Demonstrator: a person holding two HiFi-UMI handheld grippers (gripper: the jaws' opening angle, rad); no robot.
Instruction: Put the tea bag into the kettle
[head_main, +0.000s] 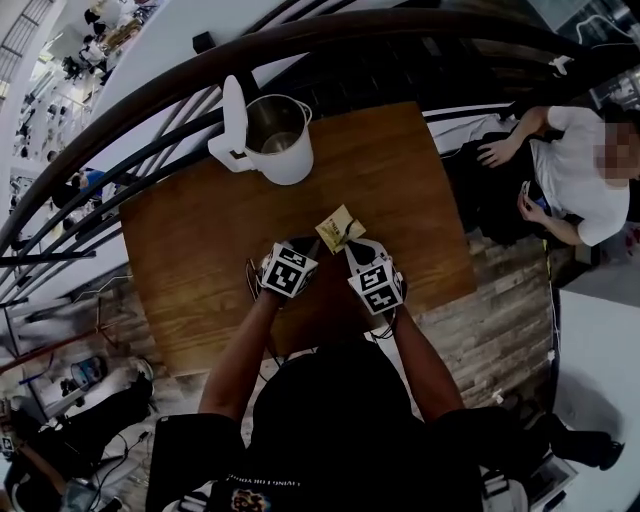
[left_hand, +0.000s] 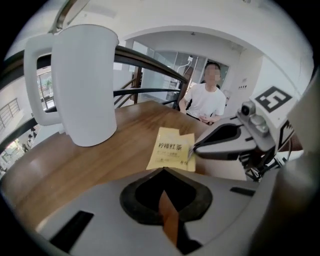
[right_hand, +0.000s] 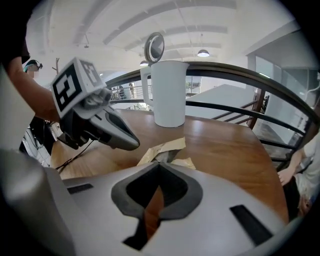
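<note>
Here we are at the wooden table (head_main: 200, 260), and both tools are meeting over the tea bag (left_hand: 171, 149), a yellow sachet held just above the wood in the middle of the table, well short of the kettle (head_main: 278, 138).

The right gripper (right_hand: 159, 162) has its fingers clamped on one edge of the sachet, and we see the crumpled paper coming straight out of its tip. We judge that this grip is there to steady the packet.

The left gripper (left_hand: 162, 170) has its fingers pressed together too, with its tip right at the near edge of the sachet. We can't tell whether it pinches a corner or only sits beside it. With two tips on one small packet, it looks to us like tearing or opening work rather than carrying.

The kettle waits at the far side with its lid (head_main: 234, 110) standing upright, so the mouth is open and ready to receive.

By our count there is one tea bag, one kettle, one table and two grippers. One person (head_main: 575, 170) sits beyond the far corner.
</note>
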